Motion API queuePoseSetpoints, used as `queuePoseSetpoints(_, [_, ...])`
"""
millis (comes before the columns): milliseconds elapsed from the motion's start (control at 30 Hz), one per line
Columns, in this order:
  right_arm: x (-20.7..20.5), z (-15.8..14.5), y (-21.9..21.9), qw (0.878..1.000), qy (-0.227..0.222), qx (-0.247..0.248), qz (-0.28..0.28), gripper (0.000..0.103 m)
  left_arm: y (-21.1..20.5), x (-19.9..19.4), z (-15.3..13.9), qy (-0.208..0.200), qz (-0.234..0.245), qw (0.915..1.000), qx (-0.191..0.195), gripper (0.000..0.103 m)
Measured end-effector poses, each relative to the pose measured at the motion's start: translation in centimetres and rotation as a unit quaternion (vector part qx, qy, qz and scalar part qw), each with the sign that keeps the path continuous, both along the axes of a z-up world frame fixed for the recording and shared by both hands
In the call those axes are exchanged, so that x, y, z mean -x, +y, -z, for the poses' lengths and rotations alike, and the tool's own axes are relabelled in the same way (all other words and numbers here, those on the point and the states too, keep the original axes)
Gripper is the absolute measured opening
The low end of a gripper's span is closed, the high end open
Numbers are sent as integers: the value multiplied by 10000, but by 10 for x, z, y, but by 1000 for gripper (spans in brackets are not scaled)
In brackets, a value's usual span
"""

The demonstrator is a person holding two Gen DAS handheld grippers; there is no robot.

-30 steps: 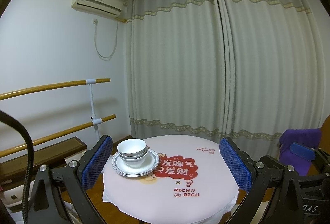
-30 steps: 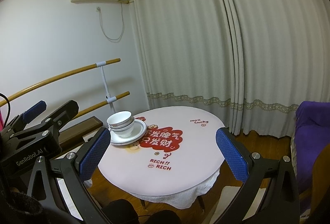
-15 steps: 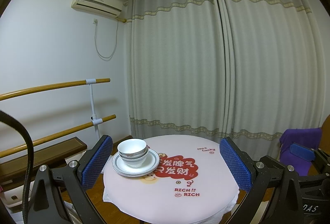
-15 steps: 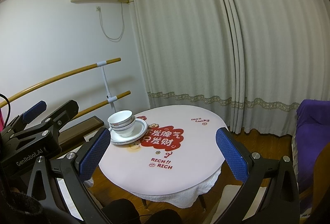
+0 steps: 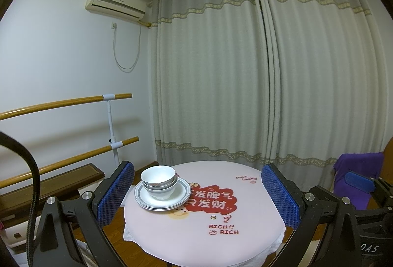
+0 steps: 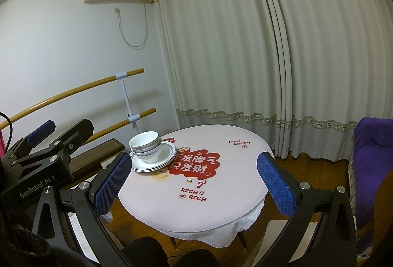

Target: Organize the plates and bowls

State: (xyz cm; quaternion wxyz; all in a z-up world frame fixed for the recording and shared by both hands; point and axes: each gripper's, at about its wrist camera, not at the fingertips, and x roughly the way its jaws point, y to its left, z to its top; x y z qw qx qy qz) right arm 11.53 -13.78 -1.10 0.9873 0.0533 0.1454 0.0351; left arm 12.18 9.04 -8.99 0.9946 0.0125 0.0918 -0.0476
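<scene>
Two grippers, left gripper (image 5: 197, 195) and right gripper (image 6: 194, 179), hang wide apart, empty. Bowls (image 5: 159, 181) sit nested on plates (image 5: 181, 195) near our table's (image 5: 203, 247) left edge; a careless nudge could topple them off.

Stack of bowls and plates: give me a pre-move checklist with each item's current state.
1. Left gripper open: ok.
2. Right gripper open: ok.
3. Both grippers empty: ok.
4. Bowls nested upright on the plates: ok.
5. Stack fully on the round table, though near its left edge: ok.
6. How many bowls and plates are stacked: cannot tell.
</scene>
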Motion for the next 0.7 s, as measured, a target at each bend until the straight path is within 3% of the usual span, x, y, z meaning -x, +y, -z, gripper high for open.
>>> queuePoseSetpoints(700, [0,1,5,10000,35,-6,7,103,-2,-1,1,20,-28,10000,16,102])
